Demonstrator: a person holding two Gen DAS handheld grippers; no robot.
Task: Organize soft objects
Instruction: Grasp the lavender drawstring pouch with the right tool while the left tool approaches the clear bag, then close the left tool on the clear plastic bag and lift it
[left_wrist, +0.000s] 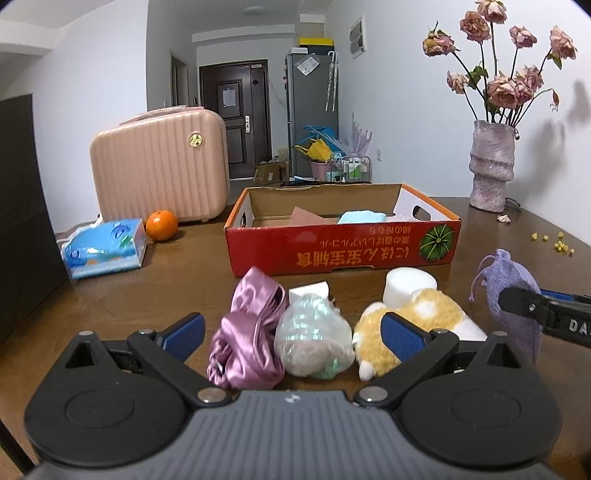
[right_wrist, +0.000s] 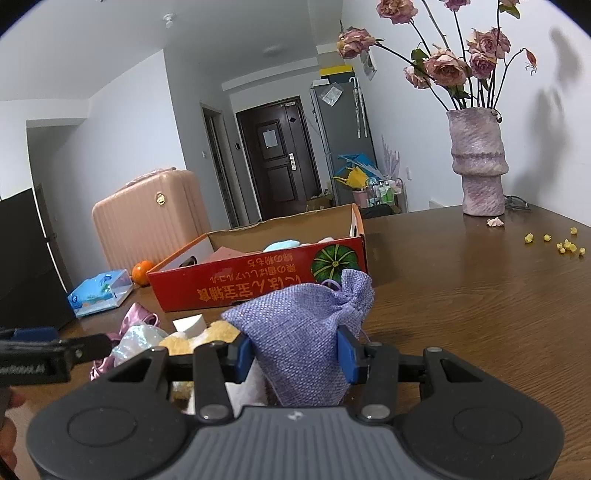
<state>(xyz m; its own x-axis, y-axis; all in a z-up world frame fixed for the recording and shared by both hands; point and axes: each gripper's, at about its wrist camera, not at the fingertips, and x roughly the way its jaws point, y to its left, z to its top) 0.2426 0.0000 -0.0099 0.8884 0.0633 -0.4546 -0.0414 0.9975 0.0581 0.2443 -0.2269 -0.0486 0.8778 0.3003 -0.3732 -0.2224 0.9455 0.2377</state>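
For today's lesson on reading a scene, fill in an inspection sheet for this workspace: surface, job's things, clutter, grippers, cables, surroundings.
Surface: brown wooden table, yellow crumbs by the vase.
Job's things: red box open, some items inside; in front, pink satin cloth, bagged bundle, white foam, yellow plush; purple pouch.
Clutter: tissue pack, orange, pink case.
Grippers: left gripper open, empty; right gripper shut on the pouch.
Cables: dark cord behind the vase.
Surroundings: dark door, grey fridge, white walls.
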